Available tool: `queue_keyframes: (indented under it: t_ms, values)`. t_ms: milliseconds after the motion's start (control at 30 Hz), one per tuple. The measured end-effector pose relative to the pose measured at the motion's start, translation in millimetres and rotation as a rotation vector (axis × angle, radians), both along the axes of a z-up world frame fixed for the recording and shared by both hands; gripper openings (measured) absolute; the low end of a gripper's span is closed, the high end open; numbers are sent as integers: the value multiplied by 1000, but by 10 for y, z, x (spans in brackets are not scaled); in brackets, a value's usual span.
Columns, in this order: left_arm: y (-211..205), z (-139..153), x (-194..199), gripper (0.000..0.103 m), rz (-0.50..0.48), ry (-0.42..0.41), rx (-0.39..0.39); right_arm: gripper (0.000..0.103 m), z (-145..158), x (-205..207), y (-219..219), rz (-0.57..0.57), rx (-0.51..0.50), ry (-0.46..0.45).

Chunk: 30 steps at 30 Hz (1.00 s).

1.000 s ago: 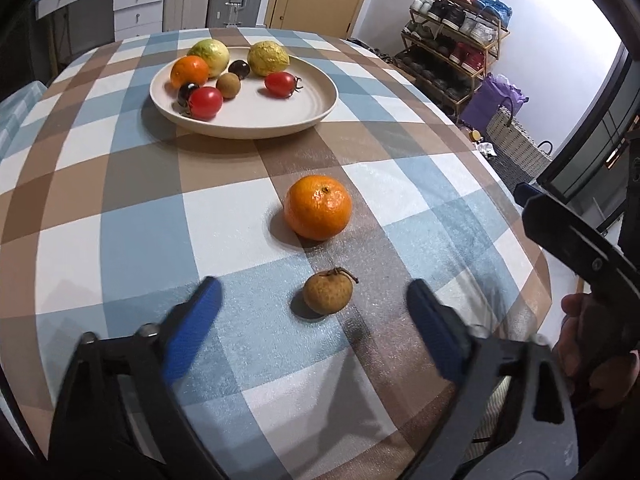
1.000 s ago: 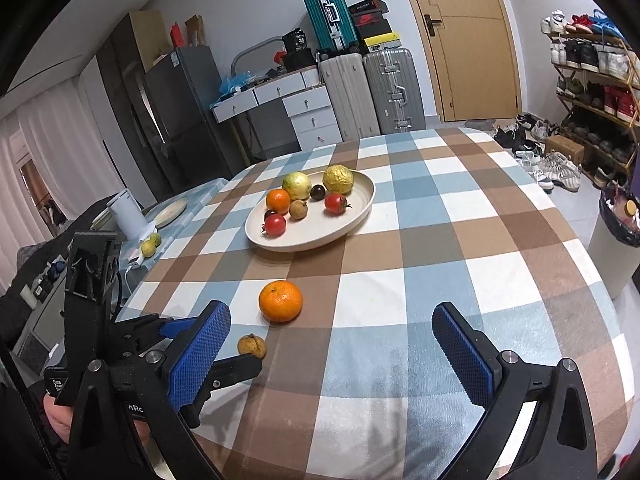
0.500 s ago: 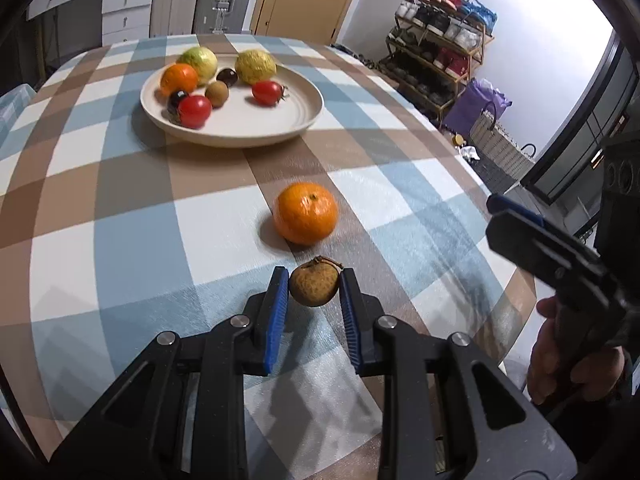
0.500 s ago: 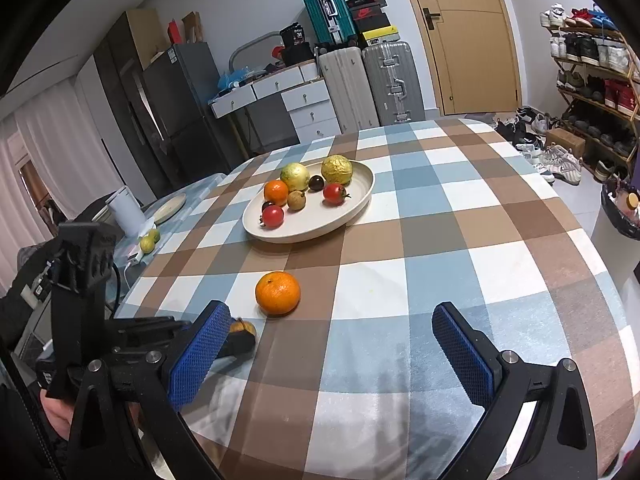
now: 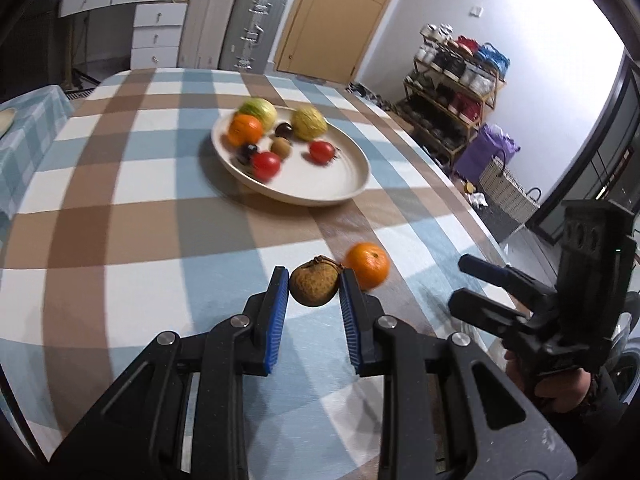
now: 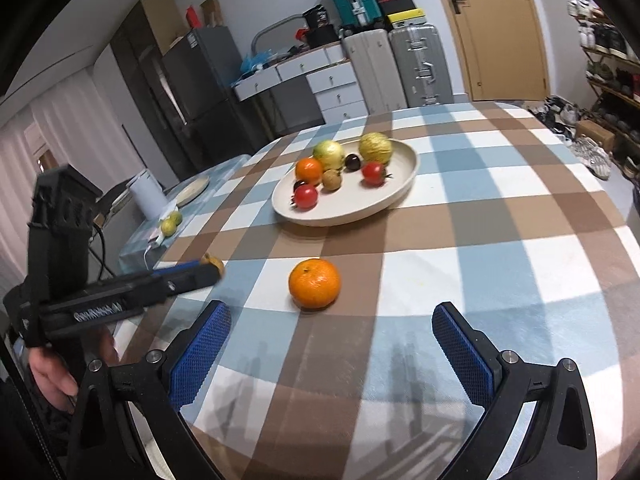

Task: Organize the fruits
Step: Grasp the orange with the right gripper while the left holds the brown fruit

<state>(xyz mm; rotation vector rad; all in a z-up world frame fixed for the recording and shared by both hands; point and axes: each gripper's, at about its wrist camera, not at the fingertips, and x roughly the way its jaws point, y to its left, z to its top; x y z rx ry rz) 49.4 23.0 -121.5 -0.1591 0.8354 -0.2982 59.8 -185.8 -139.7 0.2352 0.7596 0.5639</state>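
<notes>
My left gripper (image 5: 314, 284) is shut on a small brown fruit (image 5: 314, 285), lifted clear above the checked tablecloth. In the right wrist view that gripper (image 6: 208, 270) reaches in from the left with the brown fruit (image 6: 214, 263) at its tip. An orange (image 6: 315, 283) lies on the cloth just ahead of my right gripper (image 6: 332, 326), which stands open with nothing between its fingers. In the left wrist view the orange (image 5: 368, 266) sits just right of the held fruit. Farther back, a cream plate (image 6: 400, 184) holds several fruits: tomatoes, a small orange and yellow-green ones.
The round table (image 6: 500, 216) wears a brown, blue and white checked cloth. A side table at the left carries a white cup (image 6: 146, 196) and small green fruits (image 6: 171, 224). Suitcases, drawers and a shoe rack (image 5: 456, 96) stand beyond the table.
My left gripper closed on the small brown fruit and lifted it off the cloth toward the plate. My right gripper came nearer to the orange, still open.
</notes>
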Motion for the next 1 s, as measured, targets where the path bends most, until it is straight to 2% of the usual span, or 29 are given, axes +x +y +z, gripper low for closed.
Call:
queue_keyframes:
  t_ms: [233,300,367,500,567,633,700,767,1000]
  values:
    - [227,-41,16,23,30,10,-34,101,-66,246,261,75,-23,4]
    - [248,-69,27,23,32,15,-39,96,-78,317,325,102,-44,2]
    - [264,-96,44,23,32,19,-47,83,-105,394,395,131,-58,21]
    - [286,-149,98,23,33,29,-53,75,-158,463,497,147,-99,34]
    - [286,-162,123,23,32,32,-52,66,-180,473,527,166,-101,44]
    - [278,-169,151,23,30,35,-47,66,-196,467,543,183,-105,38]
    - [276,-171,181,23,33,35,-45,59,-213,465,546,185,-120,38]
    - [268,-181,230,23,37,37,-44,46,-235,498,530,170,-122,53]
    - [148,-160,391,23,16,36,-33,43,-236,519,482,180,-88,57]
